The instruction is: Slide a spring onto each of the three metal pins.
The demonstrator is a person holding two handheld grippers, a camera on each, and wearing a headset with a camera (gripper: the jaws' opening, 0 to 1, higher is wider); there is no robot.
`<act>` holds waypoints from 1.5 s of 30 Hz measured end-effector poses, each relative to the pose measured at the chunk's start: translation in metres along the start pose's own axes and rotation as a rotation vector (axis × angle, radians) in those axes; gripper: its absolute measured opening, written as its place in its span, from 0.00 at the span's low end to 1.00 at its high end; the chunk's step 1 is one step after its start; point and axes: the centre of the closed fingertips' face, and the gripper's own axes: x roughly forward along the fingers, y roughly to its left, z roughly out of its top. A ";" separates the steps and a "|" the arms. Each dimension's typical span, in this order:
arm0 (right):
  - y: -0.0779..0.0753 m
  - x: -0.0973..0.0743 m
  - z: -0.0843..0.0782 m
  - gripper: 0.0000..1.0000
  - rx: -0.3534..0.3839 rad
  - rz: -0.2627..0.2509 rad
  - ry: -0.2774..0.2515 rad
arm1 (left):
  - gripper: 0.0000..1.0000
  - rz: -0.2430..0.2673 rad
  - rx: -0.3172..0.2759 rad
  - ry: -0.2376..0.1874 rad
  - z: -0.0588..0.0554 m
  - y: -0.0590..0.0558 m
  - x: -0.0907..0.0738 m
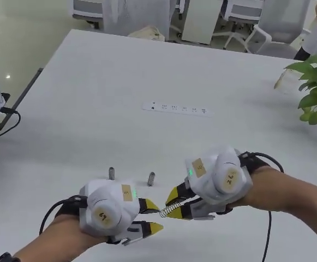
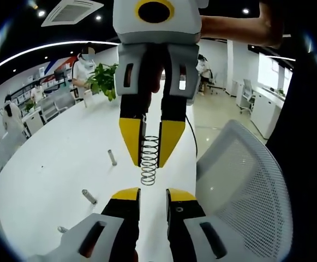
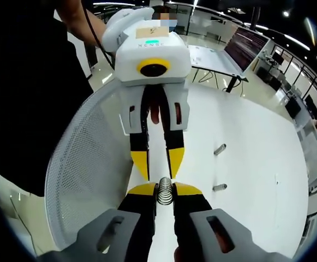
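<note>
Low in the head view, my right gripper (image 1: 173, 204) clamps the spring (image 1: 169, 208) between its yellow tips. One end of the spring pokes out toward my left gripper (image 1: 153, 217) at lower left. In the left gripper view the spring hangs at centre frame from the right gripper's tips. Its free end sits just above the left tips and apart from them. The left jaws stand narrowly parted with nothing between them. On the table (image 1: 147, 71), just above the grippers in the head view, the left pin (image 1: 112, 173) and the right pin (image 1: 151, 178) stand upright. A third pin (image 2: 63, 229) shows at lower left of the left gripper view.
</note>
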 end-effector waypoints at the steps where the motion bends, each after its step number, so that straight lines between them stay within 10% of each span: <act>1: 0.000 -0.001 -0.002 0.09 0.006 -0.003 0.001 | 0.13 0.001 -0.002 0.000 -0.001 0.000 0.000; 45: -0.021 -0.021 -0.093 0.09 0.196 -0.117 0.116 | 0.29 0.311 -0.245 -0.078 -0.024 0.051 -0.089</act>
